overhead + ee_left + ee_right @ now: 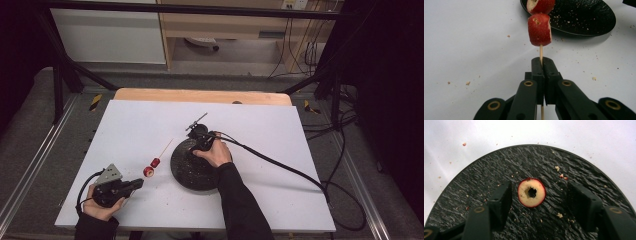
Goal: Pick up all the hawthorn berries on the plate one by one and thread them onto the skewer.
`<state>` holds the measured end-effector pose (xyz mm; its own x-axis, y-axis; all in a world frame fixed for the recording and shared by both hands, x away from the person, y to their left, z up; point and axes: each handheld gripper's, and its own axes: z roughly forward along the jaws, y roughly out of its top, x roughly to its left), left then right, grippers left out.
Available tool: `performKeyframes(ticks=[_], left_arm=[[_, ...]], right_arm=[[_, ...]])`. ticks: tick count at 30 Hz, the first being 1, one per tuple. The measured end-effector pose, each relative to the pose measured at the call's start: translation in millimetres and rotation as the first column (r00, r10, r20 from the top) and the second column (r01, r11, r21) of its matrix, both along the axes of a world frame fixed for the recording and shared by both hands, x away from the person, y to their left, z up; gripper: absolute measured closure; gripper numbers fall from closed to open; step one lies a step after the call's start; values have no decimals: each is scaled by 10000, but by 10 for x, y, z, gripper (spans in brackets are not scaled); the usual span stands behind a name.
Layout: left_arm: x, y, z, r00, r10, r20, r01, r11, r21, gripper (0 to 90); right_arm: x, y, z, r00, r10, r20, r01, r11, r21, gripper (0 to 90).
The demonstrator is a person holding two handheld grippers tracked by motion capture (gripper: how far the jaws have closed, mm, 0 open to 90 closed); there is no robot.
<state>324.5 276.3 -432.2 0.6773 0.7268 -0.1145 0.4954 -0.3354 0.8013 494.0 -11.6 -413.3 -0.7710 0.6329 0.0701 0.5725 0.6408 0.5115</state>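
Observation:
My left gripper [542, 61] is shut on the lower end of a thin wooden skewer [540, 51]. Two red fruit pieces [539, 30] are threaded on it just beyond the jaws. In the high view this gripper [138, 183] rests near the table's front left, and the skewer [165, 148] points away toward the far right. A round black plate [486, 170] holds one red-skinned fruit slice [531, 192] with a hole through its middle. My right gripper [540, 194] hangs open over the plate, one jaw on each side of the slice and not touching it.
Small crumbs are scattered over the white table [125, 125] and the plate [187, 172]. The right gripper's black cable [280, 165] trails across the table to its right edge. A wooden board [200, 95] lies along the far edge, and black frame legs stand beyond it.

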Motion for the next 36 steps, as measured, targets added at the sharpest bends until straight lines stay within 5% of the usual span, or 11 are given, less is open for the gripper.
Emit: performKeyframes(ticks=[15, 23, 36], left_arm=[[0, -1, -2, 10000, -26, 2, 26, 10000, -2, 884], [-4, 0, 1, 10000, -31, 18, 31, 10000, -24, 884], [-16, -31, 4, 10000, -33, 88, 34, 10000, -31, 884]], right_arm=[[43, 61, -33, 9986, 358, -396, -361, 9993, -50, 620], [38, 61, -26, 9987, 185, -478, -186, 9998, -24, 627], [-139, -86, 187, 9975, -447, -556, 496, 9948, 894, 631]])
